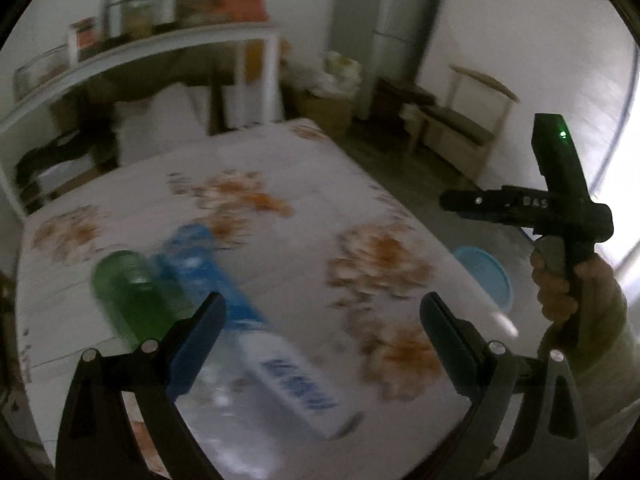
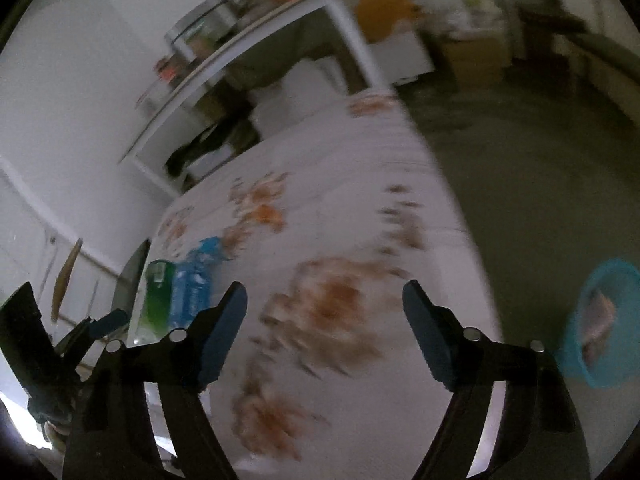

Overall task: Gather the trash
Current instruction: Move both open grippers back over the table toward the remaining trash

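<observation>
A green plastic bottle [image 1: 128, 292] and a clear bottle with a blue label [image 1: 248, 332] lie side by side on the floral tablecloth [image 1: 280, 184]. My left gripper [image 1: 320, 320] is open and empty, just above the blue-label bottle. In the right wrist view the two bottles, green [image 2: 158, 296] and blue [image 2: 196, 284], lie at the table's left side. My right gripper [image 2: 324, 312] is open and empty over the table's middle. The right gripper's body [image 1: 560, 200] shows in the left wrist view, held by a hand. A blue trash basket [image 2: 604, 324] stands on the floor right of the table, with something in it.
A white shelf [image 1: 160, 48] with jars and boxes stands behind the table. A wooden chair [image 1: 460, 120] and a cardboard box [image 1: 328, 108] stand on the dark floor to the right. The basket also shows in the left wrist view [image 1: 486, 276].
</observation>
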A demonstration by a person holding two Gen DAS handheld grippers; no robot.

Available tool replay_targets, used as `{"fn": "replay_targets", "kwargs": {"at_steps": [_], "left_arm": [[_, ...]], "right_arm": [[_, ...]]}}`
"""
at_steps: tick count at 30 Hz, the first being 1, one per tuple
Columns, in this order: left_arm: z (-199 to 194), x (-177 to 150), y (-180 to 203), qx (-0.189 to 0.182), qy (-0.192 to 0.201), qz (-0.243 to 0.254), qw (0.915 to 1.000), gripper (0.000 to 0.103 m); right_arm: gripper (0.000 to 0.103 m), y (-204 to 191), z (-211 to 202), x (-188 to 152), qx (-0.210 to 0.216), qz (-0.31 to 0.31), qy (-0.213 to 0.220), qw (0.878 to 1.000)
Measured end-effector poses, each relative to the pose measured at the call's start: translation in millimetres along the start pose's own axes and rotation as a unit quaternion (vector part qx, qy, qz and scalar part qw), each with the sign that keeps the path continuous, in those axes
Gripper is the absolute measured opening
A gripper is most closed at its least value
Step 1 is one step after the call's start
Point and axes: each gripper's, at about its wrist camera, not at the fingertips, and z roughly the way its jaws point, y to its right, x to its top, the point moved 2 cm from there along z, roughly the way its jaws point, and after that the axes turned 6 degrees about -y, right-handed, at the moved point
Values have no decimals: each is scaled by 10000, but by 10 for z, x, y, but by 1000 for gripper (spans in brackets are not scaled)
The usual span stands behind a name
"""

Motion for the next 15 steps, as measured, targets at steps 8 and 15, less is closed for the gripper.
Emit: {"fn": "replay_targets", "kwargs": {"at_steps": [8, 15], "left_arm": [[100, 586, -778, -74, -445, -298, 9985, 93], [944, 941, -1134, -158, -2085, -97, 9779, 81]], "right_arm": [[63, -628, 740, 454, 137, -656, -451, 9967], [52, -885, 1220, 641, -127, -1249, -809, 9888]]}}
